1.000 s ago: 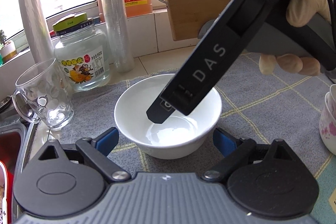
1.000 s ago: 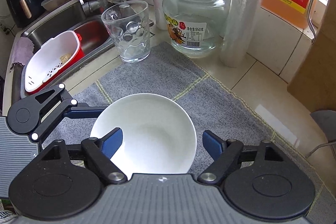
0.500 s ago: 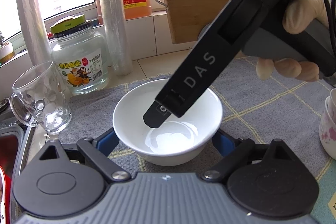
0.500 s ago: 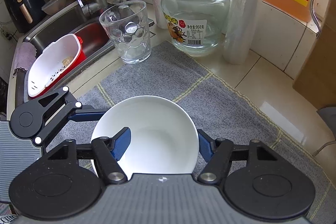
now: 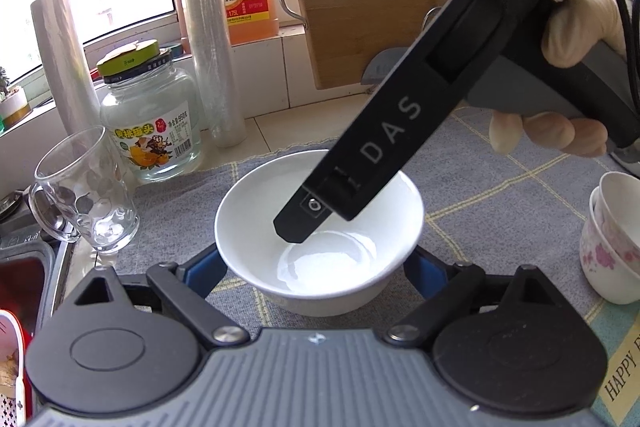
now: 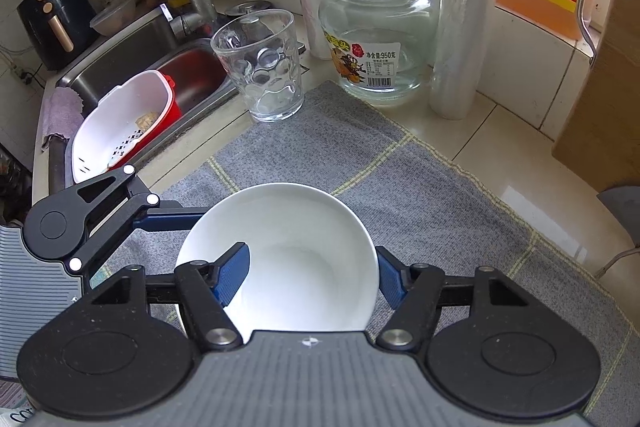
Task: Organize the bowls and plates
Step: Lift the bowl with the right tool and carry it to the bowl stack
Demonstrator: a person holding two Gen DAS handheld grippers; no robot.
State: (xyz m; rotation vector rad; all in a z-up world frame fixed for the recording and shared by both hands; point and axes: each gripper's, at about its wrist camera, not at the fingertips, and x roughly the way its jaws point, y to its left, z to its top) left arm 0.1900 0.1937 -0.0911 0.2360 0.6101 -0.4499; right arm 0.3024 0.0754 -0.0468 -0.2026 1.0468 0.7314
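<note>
Right wrist view: the empty white bowl (image 6: 296, 247) is clamped by the right gripper (image 6: 312, 275), a glass mug (image 6: 260, 67) and jar (image 6: 376, 39) beyond; the left gripper (image 5: 316, 267) is spread wide around it.

A white bowl (image 5: 320, 227) sits on the grey cloth (image 5: 480, 195) between the left gripper's (image 5: 316, 267) spread blue pads. The right gripper (image 5: 304, 223), in a gloved hand (image 5: 572, 75), reaches into the bowl, one finger inside. A glass mug (image 5: 86, 191) stands nearby.

The bowl (image 6: 296, 251) sits on the mat (image 6: 420, 195). One finger (image 6: 232, 275) of the right gripper (image 6: 308, 279) is inside the bowl and the other is outside. Behind the mat stand a glass (image 6: 264, 67), a jar (image 6: 376, 39) and a roll (image 6: 460, 11). The sink (image 6: 132, 55) is to the left. Two cups (image 5: 612, 243) sit stacked to the right.
</note>
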